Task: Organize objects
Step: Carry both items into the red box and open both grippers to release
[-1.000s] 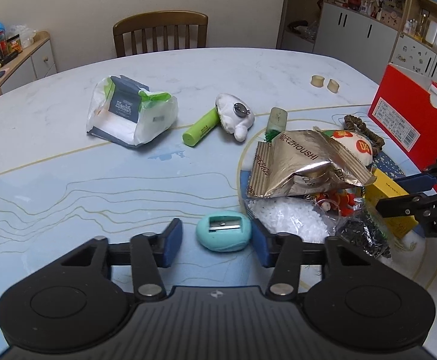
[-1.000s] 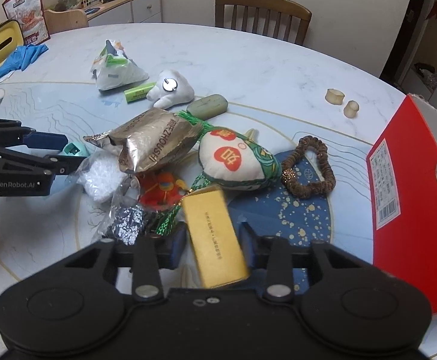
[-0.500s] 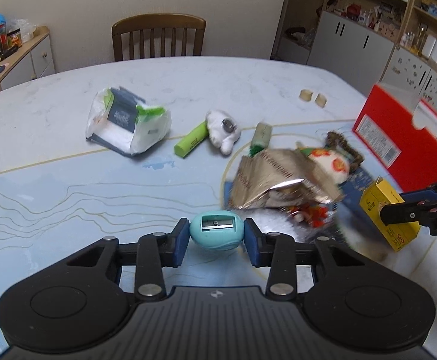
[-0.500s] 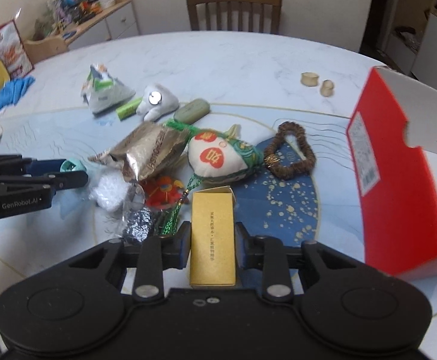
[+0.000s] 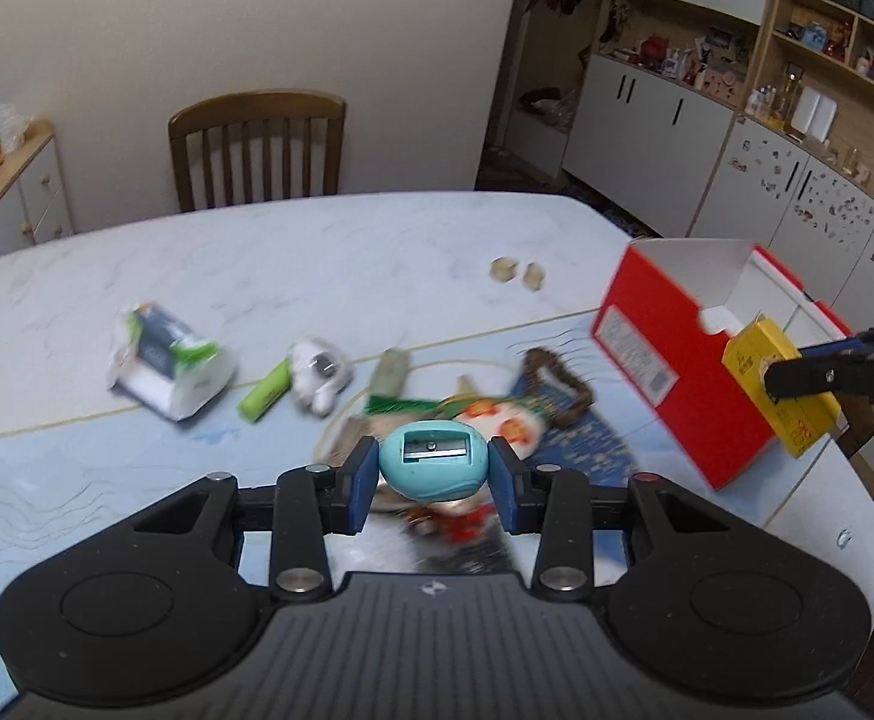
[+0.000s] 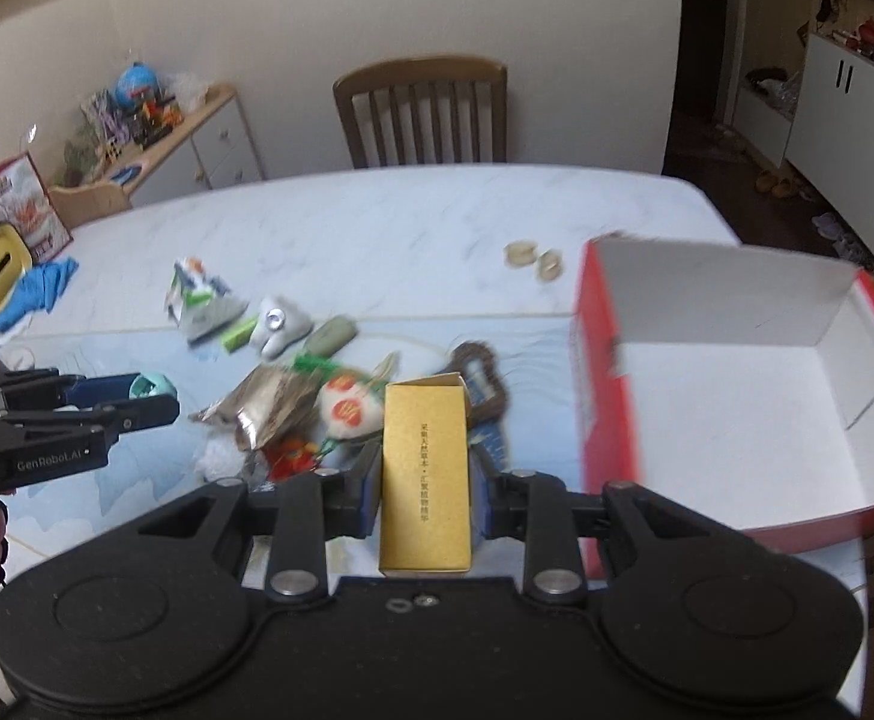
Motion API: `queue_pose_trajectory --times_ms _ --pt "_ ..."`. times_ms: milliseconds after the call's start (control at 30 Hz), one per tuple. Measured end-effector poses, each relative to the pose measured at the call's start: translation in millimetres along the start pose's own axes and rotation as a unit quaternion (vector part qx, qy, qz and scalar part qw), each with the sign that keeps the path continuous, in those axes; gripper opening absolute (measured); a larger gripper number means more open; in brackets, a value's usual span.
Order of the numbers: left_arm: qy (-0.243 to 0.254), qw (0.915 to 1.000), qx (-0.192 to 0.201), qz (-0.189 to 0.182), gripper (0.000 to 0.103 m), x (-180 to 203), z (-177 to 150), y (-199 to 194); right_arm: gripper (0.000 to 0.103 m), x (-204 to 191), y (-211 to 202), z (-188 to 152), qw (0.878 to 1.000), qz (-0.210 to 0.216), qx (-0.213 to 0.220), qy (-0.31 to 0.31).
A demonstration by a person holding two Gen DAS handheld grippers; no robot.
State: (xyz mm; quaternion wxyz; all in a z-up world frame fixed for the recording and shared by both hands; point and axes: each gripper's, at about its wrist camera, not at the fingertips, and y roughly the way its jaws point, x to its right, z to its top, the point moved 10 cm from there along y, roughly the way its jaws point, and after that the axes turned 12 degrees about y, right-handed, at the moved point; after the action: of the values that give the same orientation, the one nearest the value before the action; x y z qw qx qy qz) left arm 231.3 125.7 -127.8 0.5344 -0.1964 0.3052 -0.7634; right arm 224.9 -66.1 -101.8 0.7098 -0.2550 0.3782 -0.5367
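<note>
My left gripper (image 5: 434,474) is shut on a teal egg-shaped pencil sharpener (image 5: 434,459) and holds it in the air above the pile of objects. My right gripper (image 6: 425,474) is shut on a yellow carton (image 6: 426,468), lifted off the table just left of the open red box (image 6: 737,396). In the left wrist view the yellow carton (image 5: 782,387) hangs in front of the red box (image 5: 671,360). In the right wrist view the left gripper (image 6: 143,402) shows at the far left with the sharpener (image 6: 152,387).
On the marble table (image 6: 407,222) lie a foil bag (image 6: 269,399), an embroidered pouch (image 6: 350,405), a brown bead bracelet (image 5: 557,375), a green tube (image 5: 266,390), a white toy (image 5: 320,372), a tissue pack (image 5: 167,360) and two small wooden rings (image 5: 515,273). A wooden chair (image 5: 257,147) stands behind.
Both grippers have closed on their objects and lifted them. The sharpener has risen off the table. The yellow carton has moved up and right, next to the red box.
</note>
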Motion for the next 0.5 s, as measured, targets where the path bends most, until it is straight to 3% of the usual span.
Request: queue_pose_trajectory --times_ms 233,500 --pt "0.011 0.9998 0.01 -0.013 0.038 62 39 5 0.028 55 -23 23 1.0 -0.002 0.008 -0.001" --pt "0.042 0.9985 0.004 -0.036 0.038 146 83 45 0.028 125 -22 42 1.0 -0.011 0.01 0.002"
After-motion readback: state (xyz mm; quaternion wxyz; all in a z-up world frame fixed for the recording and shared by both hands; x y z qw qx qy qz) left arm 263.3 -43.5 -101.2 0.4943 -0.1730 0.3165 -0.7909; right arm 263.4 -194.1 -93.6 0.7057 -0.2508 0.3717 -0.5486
